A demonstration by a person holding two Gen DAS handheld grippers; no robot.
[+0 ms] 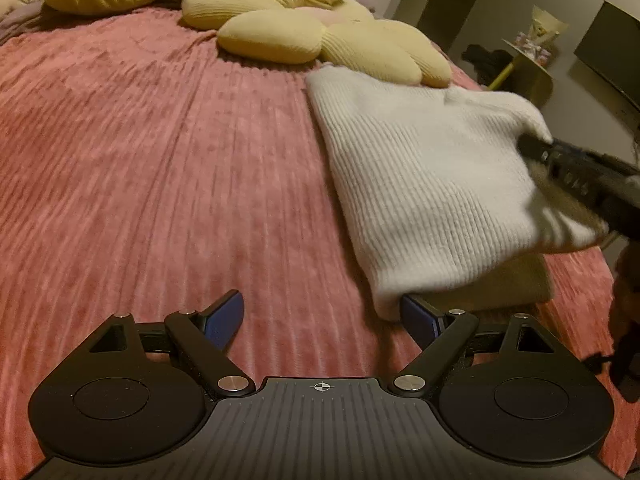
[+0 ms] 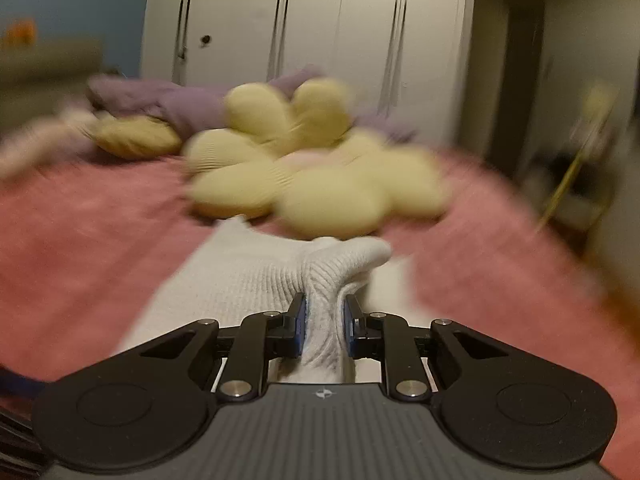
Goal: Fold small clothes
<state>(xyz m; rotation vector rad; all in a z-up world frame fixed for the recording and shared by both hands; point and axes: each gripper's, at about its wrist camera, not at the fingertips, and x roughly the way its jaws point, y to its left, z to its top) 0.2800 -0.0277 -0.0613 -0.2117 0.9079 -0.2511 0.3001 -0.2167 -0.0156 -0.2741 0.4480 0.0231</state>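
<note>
Lying on the pink ribbed bedspread (image 1: pixel 160 160), a white ribbed knit garment (image 1: pixel 420 184) is seen to the right of the left tongs (image 1: pixel 322 320), its far edge just beside the yellow flower-shaped cushion (image 1: pixel 304 36). The left tongs are spread wide, with nothing held between the blue pads (image 1: pixel 224 320); the right-hand pad is touching, or tucked just under, the near corner of the garment, and which of the two cannot be told. The right side of the garment is lifted off the bedspread, and a beige layer (image 1: pixel 500 280) is exposed beneath it. At that raised right edge the right tongs (image 1: pixel 532 146) are seen reaching in from the right, somewhat blurred.

From the right wrist view, the right tongs (image 2: pixel 324 320) are drawn in narrowly on a bunched fold of the white knit garment (image 2: pixel 240 280), which is pinched between the pads and rises beyond them in a twisted ridge. The rest of the garment is spread to the left and far side on the bedspread (image 2: pixel 80 248). Farther off, the flower cushion (image 2: pixel 304 168), a purple blanket (image 2: pixel 176 104) and a white wardrobe (image 2: pixel 320 32) are visible, all heavily blurred.
</note>
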